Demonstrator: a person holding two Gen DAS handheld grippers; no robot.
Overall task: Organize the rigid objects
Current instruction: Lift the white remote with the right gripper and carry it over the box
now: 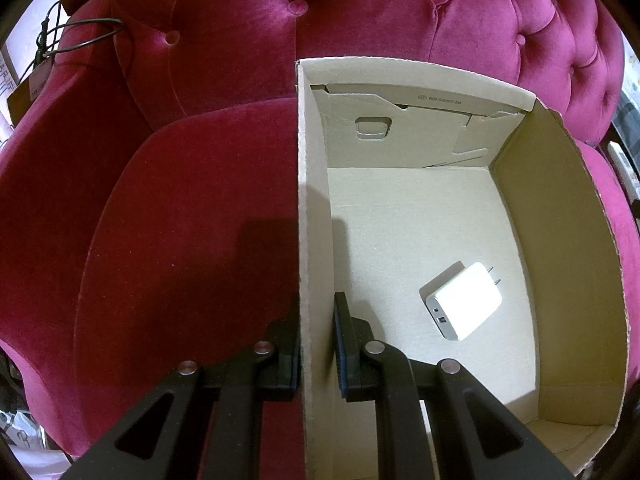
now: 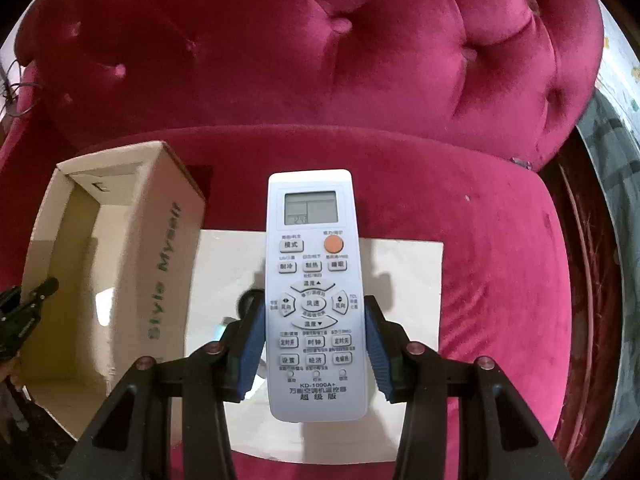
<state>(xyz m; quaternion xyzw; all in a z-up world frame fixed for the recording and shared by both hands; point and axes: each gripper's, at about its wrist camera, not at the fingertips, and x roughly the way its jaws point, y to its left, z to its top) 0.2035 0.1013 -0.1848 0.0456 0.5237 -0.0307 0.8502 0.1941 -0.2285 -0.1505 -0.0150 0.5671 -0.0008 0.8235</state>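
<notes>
White remote hides a dark object on the board

Crimson tufted velvet armchair; dark cable, perhaps tagged, beside it.

Home living room, by the look of it: a button-tufted crimson velvet sofa fills the view, a cardboard box on its seat cushion, a household air-conditioner remote above it.

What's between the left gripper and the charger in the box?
Only bare cardboard floor of the box, in the left wrist view. The left gripper clamps the box's side wall; the white charger lies apart.
</notes>
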